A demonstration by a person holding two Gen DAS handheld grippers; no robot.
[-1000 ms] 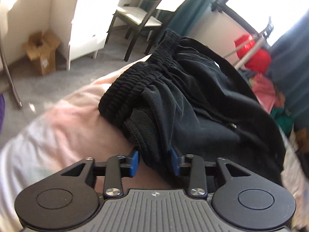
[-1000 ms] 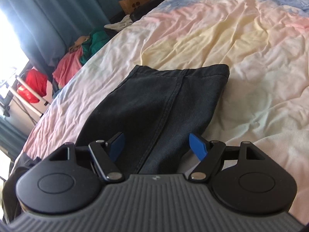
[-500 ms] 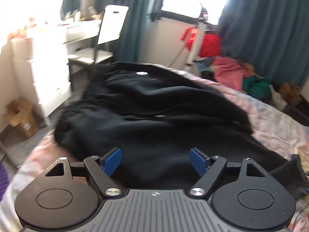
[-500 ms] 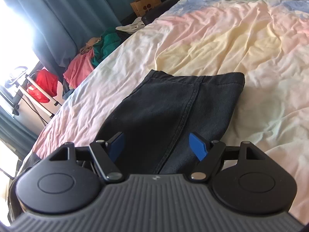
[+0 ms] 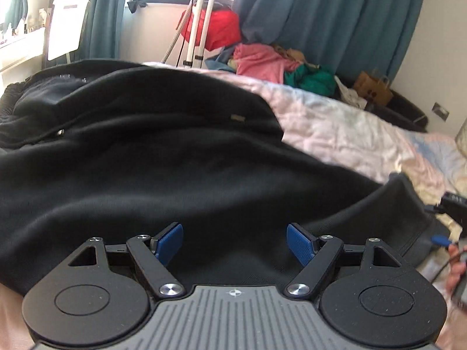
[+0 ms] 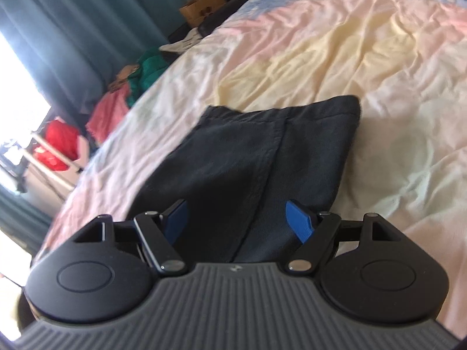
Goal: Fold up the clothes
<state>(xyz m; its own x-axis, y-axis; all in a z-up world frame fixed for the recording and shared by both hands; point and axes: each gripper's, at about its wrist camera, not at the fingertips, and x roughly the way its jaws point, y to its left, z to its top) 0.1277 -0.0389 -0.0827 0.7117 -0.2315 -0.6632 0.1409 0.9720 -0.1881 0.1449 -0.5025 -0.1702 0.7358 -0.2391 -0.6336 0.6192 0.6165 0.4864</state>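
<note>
We hold the left gripper [image 5: 235,243] with its blue pads spread wide and nothing between them, low over the black trousers [image 5: 163,169], which lie rumpled across the bed [image 5: 344,131]. Our right gripper [image 6: 235,223] is likewise spread wide and empty, just above the trouser leg [image 6: 262,157], which lies flat on the pastel sheet with its hem at the far end. Teal curtains [image 5: 321,8] hang beyond a heap of pink and green clothes [image 5: 277,67].

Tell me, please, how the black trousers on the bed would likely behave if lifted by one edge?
The black fabric trousers would probably sag and unfold, since they lie limp on the pastel bedsheet. They look light, and the matte weave seems unlikely to slip from the blue pads.
</note>
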